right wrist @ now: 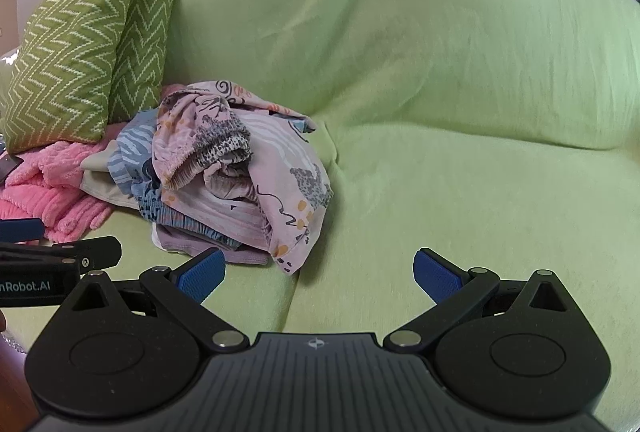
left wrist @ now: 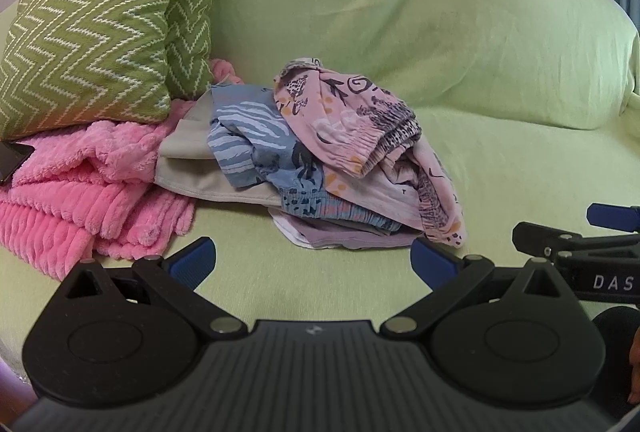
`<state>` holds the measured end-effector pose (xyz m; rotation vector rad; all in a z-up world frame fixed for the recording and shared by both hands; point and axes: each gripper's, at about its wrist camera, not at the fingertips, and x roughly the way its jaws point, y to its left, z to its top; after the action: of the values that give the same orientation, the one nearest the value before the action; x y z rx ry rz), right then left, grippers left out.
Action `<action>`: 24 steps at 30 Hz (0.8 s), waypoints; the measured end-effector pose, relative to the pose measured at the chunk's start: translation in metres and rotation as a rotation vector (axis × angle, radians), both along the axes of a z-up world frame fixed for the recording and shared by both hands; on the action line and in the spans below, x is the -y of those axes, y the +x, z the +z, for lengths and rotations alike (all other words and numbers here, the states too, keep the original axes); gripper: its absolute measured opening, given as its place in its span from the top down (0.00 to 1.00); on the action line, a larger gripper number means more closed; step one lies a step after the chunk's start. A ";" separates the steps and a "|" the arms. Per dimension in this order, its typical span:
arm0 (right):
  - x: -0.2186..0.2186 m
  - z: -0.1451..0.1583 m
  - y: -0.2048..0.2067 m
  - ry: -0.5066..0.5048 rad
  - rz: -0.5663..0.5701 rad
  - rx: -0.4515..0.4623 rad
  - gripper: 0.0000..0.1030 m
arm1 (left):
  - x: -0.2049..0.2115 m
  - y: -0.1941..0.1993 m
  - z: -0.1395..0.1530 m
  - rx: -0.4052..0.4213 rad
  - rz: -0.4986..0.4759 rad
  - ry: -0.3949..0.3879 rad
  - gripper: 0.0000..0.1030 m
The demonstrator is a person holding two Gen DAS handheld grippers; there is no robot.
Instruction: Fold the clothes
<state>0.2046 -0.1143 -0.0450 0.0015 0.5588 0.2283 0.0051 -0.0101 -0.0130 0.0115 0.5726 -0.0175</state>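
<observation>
Light green fabric sofa (left wrist: 460, 32) bearing crumpled pile of pink and blue printed garments (left wrist: 344, 152), I am holding left gripper (left wrist: 314, 264) and right gripper (right wrist: 318, 272) both spread wide, gripping nothing, hovering near pile

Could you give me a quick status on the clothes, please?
Left claw, right claw open, empty. Pink patterned garment tops unfolded pile on green sofa. Nothing in the way.

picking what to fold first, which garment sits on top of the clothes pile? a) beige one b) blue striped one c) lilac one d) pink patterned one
d: the pink patterned garment drapes over the blue striped one, with the lilac piece at the bottom.
</observation>
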 end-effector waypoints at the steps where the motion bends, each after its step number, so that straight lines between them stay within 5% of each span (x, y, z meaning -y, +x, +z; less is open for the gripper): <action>1: 0.000 0.000 0.000 0.000 0.000 -0.002 0.00 | 0.000 0.000 0.000 0.000 0.000 0.001 0.01; 24: 0.002 -0.003 0.001 0.006 -0.005 -0.016 0.00 | -0.004 0.001 -0.014 -0.030 0.011 0.032 0.01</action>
<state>0.2058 -0.1159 -0.0484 0.0109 0.5742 0.2257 0.0060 -0.0062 -0.0275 0.0393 0.6026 0.0025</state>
